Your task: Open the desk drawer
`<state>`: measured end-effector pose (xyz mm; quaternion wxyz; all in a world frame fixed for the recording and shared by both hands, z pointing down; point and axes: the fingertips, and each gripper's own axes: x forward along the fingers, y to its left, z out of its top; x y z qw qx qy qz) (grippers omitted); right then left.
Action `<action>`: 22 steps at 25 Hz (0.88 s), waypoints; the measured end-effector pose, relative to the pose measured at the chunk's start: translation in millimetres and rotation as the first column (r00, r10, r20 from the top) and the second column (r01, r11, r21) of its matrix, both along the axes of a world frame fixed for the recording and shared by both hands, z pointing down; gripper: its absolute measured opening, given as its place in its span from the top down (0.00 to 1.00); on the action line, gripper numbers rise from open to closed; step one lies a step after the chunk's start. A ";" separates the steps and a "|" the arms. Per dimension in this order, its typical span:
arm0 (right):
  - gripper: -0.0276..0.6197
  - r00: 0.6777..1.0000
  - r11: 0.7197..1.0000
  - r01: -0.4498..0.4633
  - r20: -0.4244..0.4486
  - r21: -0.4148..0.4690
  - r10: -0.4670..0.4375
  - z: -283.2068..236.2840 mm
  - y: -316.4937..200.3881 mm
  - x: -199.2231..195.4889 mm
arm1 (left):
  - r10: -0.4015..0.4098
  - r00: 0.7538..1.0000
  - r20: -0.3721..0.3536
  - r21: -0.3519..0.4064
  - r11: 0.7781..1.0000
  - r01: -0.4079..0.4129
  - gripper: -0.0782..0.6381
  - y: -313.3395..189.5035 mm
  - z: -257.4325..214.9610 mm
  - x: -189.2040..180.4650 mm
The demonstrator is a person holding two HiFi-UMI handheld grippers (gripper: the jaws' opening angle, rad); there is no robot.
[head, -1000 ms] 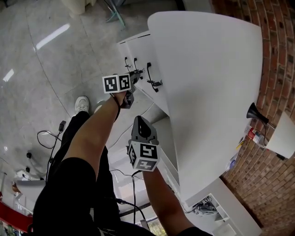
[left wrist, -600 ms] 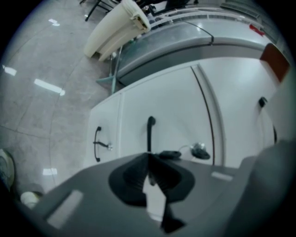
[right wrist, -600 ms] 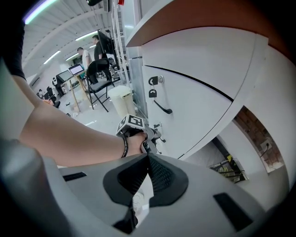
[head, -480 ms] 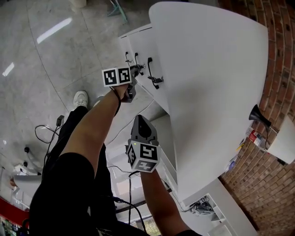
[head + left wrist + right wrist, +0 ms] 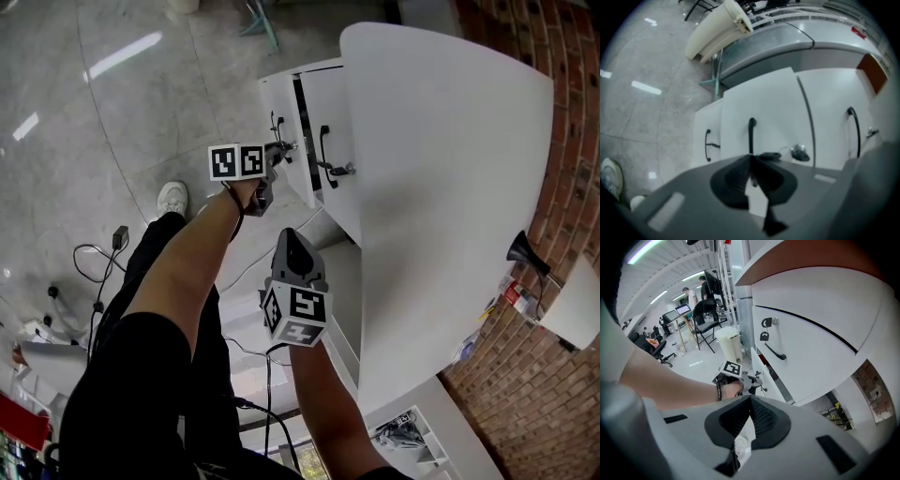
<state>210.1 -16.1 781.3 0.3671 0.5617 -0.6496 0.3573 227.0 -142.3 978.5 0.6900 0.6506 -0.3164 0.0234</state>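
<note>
- Your left gripper (image 5: 751, 158) is squeezed narrow on the handle (image 5: 751, 133) of the drawer (image 5: 778, 103). Its ribbed dark jaws have just been closing, and the bar sits between them.
- The handle is a slim black bar with bent ends. In the left gripper view its long axis runs from 12 to 6 o'clock, and you hold its 6 o'clock end.
- The drawer front is a flat, smooth white panel that faces your left gripper and looks taller than wide in that view. It seems to stand a little proud of the neighbouring front (image 5: 705, 123) at 9 o'clock.
- A small round metal lock (image 5: 799, 151) sits on the same front, near your grip at 3 o'clock.
- In the head view the drawers are at the end of the desk (image 5: 450, 187), towards 12 o'clock in the frame. The desk top is glossy white with a rounded edge.
- Your right gripper (image 5: 750, 401) has its jaws drawn together at the tips with nothing between them. In the head view it hangs at 6 o'clock from the left one, well apart from the drawers.
- The floor (image 5: 141, 103) is grey polished stone. A rough red brick wall (image 5: 562, 122) runs along the desk at 3 o'clock.
</note>
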 end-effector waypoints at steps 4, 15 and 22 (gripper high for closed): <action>0.96 1.000 1.000 0.013 0.004 0.021 -0.013 -0.5 -7.4 -3.4 | -0.015 1.000 0.017 -0.007 1.000 0.015 0.88 8.1 0.1 -22.1; 0.96 0.999 0.999 0.045 0.027 0.031 -0.046 0.4 -3.1 -12.5 | 0.000 0.997 0.078 -0.029 1.000 0.002 0.87 20.8 2.5 -51.6; 0.96 0.999 0.999 0.026 0.035 0.044 -0.028 1.2 3.6 -7.3 | -0.003 0.973 0.229 0.064 0.998 -0.012 0.80 28.5 -14.6 -92.5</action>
